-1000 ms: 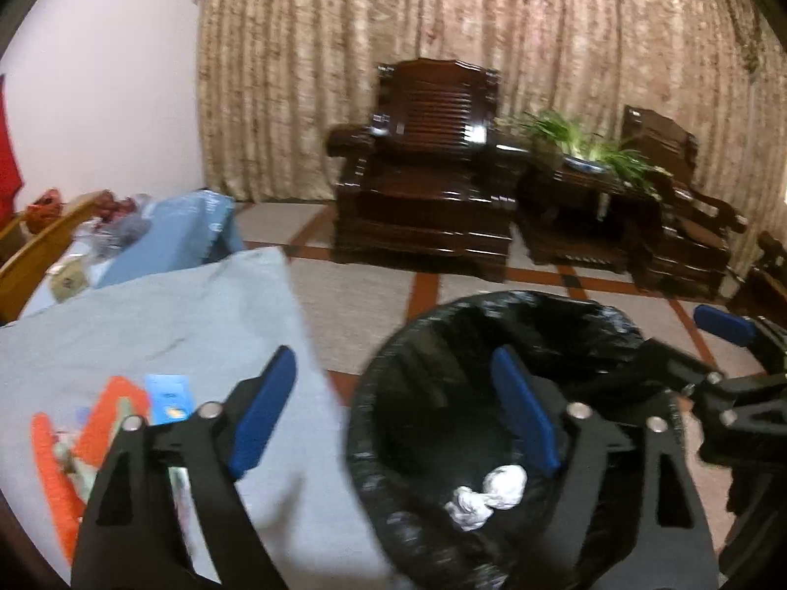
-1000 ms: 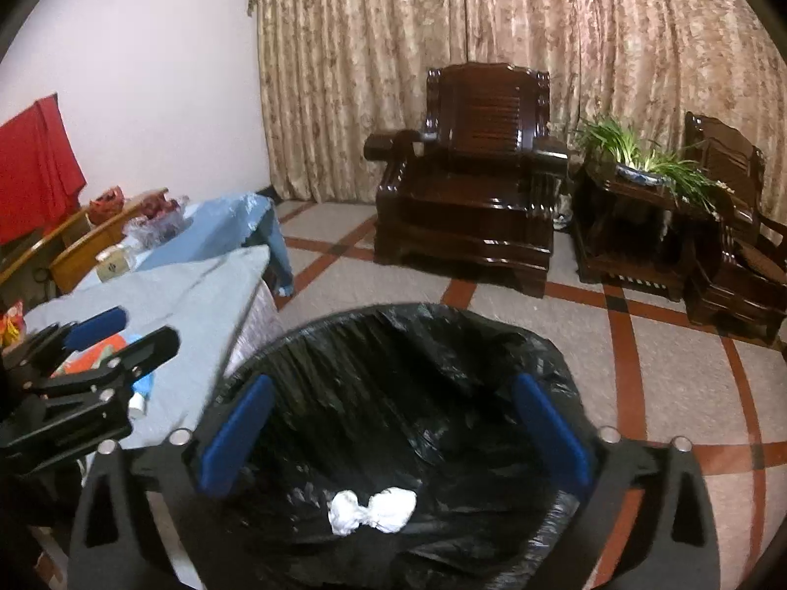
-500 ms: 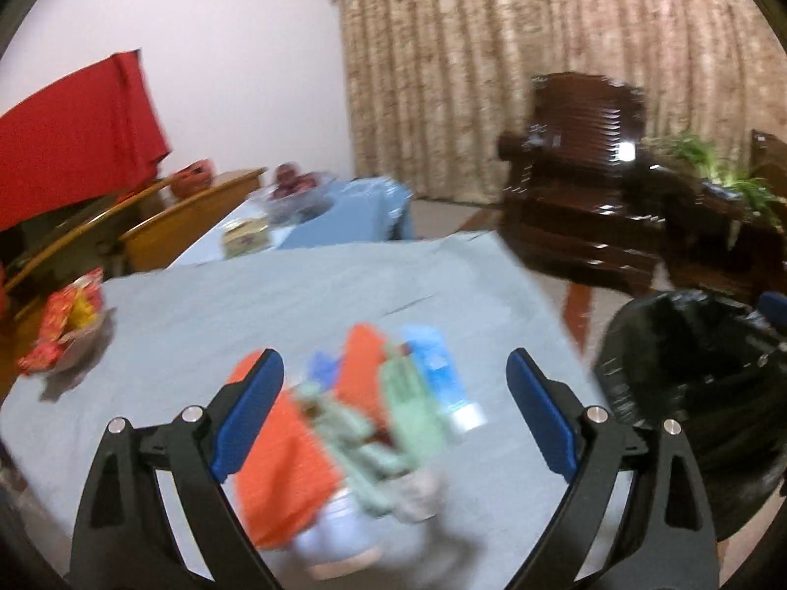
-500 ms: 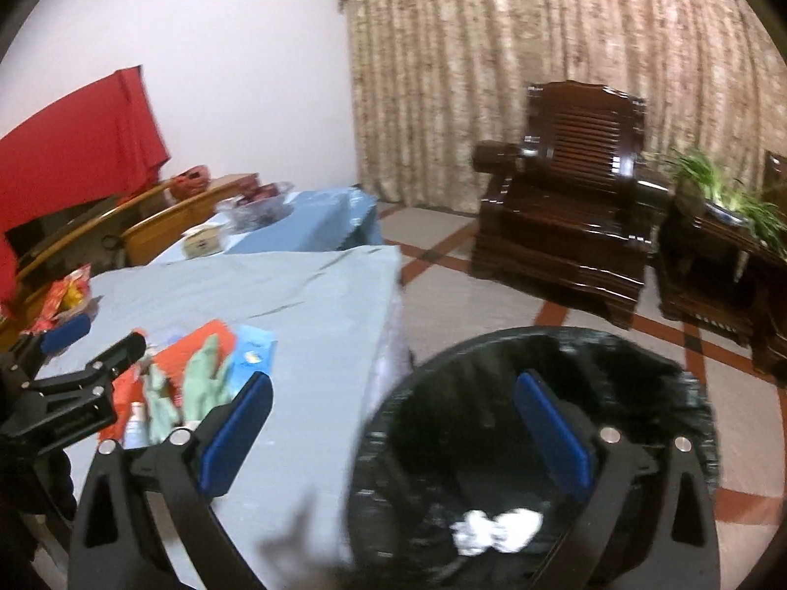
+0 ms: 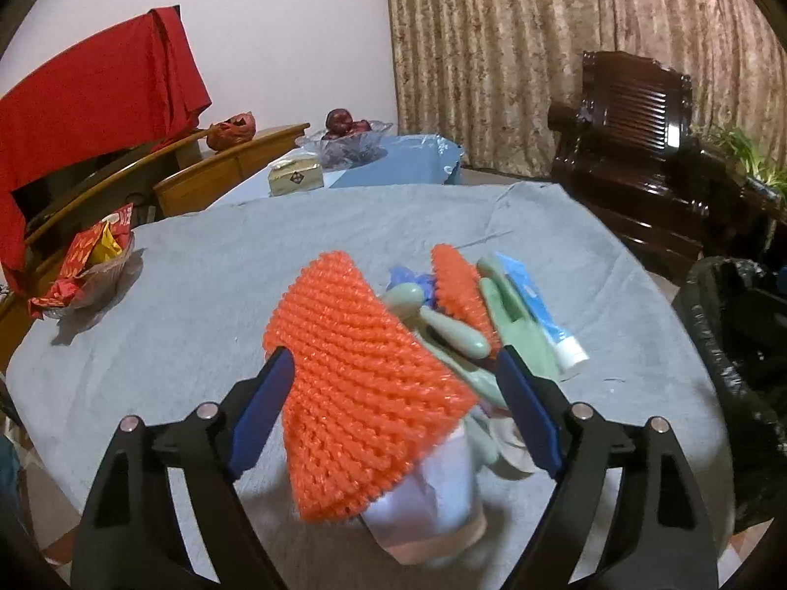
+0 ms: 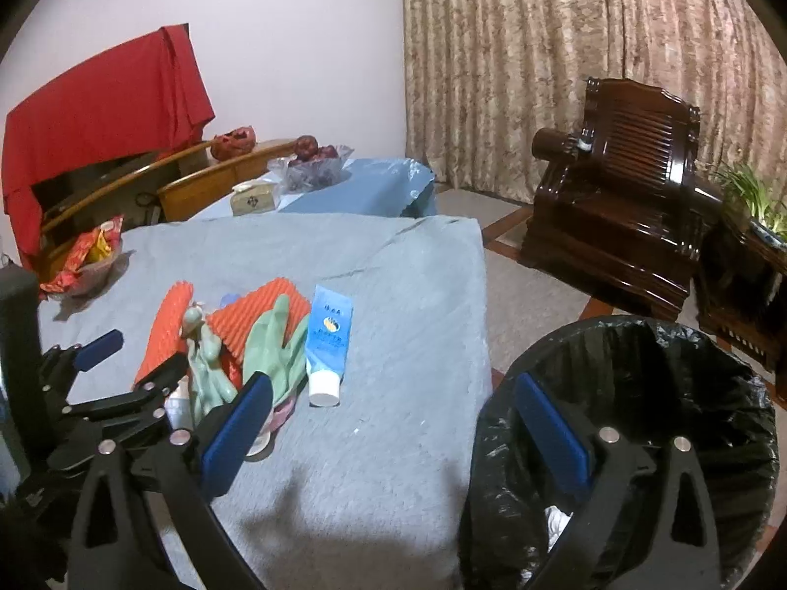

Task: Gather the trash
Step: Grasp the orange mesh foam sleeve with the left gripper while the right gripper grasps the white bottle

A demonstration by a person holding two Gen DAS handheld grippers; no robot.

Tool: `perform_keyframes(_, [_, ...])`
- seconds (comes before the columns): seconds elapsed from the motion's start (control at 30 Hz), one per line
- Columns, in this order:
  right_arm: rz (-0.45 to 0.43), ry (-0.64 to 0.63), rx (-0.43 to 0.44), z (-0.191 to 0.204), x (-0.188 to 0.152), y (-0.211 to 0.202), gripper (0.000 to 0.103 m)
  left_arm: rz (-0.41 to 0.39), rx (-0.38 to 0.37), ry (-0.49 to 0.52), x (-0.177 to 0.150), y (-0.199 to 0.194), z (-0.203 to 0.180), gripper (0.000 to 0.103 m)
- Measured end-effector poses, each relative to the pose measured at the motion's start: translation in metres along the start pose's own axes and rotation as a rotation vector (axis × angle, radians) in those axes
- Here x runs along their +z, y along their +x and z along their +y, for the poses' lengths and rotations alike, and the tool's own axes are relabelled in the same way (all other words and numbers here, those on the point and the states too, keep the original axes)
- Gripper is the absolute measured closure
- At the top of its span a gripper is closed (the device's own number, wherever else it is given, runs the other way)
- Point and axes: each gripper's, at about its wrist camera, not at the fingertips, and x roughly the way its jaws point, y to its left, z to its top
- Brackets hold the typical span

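Observation:
A pile of trash lies on the grey-clothed table (image 5: 196, 305): orange foam netting (image 5: 354, 368), green rubber gloves (image 5: 511, 324), a blue tube (image 5: 541, 314) and a pale cup (image 5: 438, 501) under the netting. My left gripper (image 5: 393, 413) is open, its jaws either side of the orange netting and the cup. In the right wrist view the pile (image 6: 256, 334) lies left, with the left gripper (image 6: 128, 359) at it. My right gripper (image 6: 393, 432) is open and empty, straddling the table edge and the black-lined bin (image 6: 664, 393), which holds crumpled white paper (image 6: 558, 521).
A bowl of red snack packets (image 5: 88, 265) sits at the table's left. A box (image 5: 295, 179) and a fruit bowl (image 5: 349, 142) stand on the blue table behind. Dark wooden armchairs (image 6: 624, 206) stand across the floor. The bin (image 5: 738, 373) is right of the table.
Both grippers swung left from over the bin toward the table. The left gripper closed in on the trash pile and now straddles the orange netting. Both stayed open.

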Motion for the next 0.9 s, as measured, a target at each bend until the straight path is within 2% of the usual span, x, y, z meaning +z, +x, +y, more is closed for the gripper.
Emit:
perform_keyframes(0.1, [0.009, -0.002, 0.000, 0.003, 0.000, 0.004, 0.006, 0.023, -0.007, -0.020, -0.004, 0.008, 0.007, 0.039])
perform_keyframes(0.17, [0.014, -0.003, 0.005, 0.005, 0.000, 0.007, 0.006, 0.037, -0.020, -0.034, -0.006, 0.011, 0.013, 0.057])
perform_keyframes(0.2, [0.015, -0.005, 0.007, 0.005, 0.000, 0.007, 0.006, 0.043, -0.031, -0.040, -0.007, 0.011, 0.017, 0.060])
perform_keyframes(0.27, [0.016, -0.012, 0.014, 0.010, 0.001, 0.009, 0.006, 0.049, -0.050, -0.063, -0.009, 0.008, 0.026, 0.072])
perform_keyframes(0.47, [0.025, -0.033, 0.057, 0.027, 0.000, 0.017, 0.006, 0.051, -0.047, -0.084, -0.015, -0.001, 0.053, 0.088])
perform_keyframes(0.73, [0.034, -0.063, 0.108, 0.058, -0.003, 0.031, 0.007, 0.039, -0.028, -0.100, -0.017, -0.010, 0.072, 0.091])
perform_keyframes(0.9, [0.076, -0.075, 0.137, 0.071, -0.010, 0.043, 0.015, 0.036, -0.018, -0.108, -0.020, -0.013, 0.080, 0.091])
